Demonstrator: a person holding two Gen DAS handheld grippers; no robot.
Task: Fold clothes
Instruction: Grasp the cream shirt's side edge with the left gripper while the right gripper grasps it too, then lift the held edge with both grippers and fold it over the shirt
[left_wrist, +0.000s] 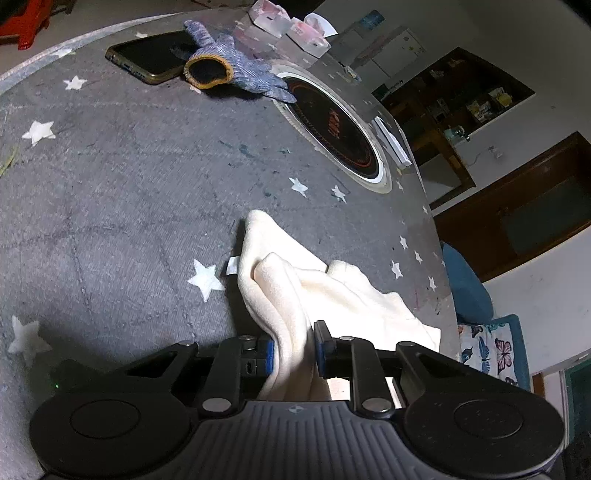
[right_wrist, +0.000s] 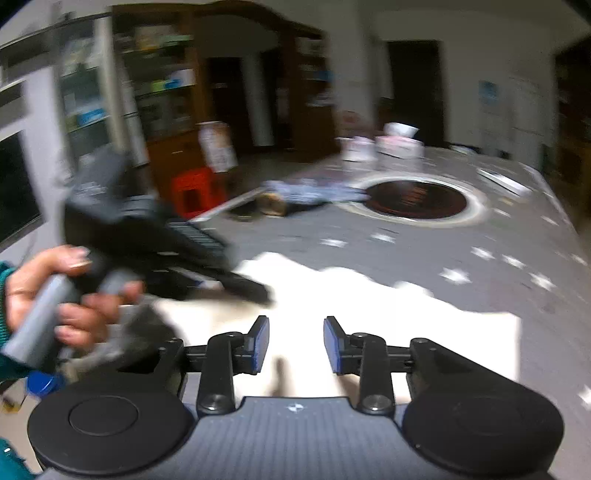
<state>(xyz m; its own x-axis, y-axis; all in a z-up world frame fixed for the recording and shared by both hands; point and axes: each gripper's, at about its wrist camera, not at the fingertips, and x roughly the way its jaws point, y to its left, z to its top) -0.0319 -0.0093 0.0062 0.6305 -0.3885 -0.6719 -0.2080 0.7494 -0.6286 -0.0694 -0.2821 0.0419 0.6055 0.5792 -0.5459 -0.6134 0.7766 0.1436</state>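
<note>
Left gripper (left_wrist: 293, 349): blue pads pressed against a bunched ridge of the cream cloth (left_wrist: 295, 280), one pad on each side, so it is clamped on the fabric. The gathered fold runs up out of the jaws and then spreads onto the tabletop (left_wrist: 129, 177), which is covered in grey fabric with white stars. A small white tag sticks out at the cloth's left edge.

Right gripper (right_wrist: 295, 345): jaws stand apart with a clear gap, nothing pinched between the pads. It hangs over the near part of the cloth (right_wrist: 424, 332), which in this view lies spread pale and mostly flat across the near tabletop. This view is motion-blurred, so fine folds cannot be read.

Left hand (right_wrist: 70, 295) shows in the right wrist view at the left edge, wrapped round the grey handle of the left gripper, with a teal sleeve at the wrist.

Further back on the tabletop: a blue knitted work glove (left_wrist: 236, 62) with an orange cuff, lying partly over a dark phone (left_wrist: 147, 59). Just right of the glove, a round black cooktop (left_wrist: 332, 129) set in a pale ring. Pink and white tissue packs (left_wrist: 291, 26) at the far edge. A red stool (right_wrist: 195, 192) stands on the floor beyond the tabletop
</note>
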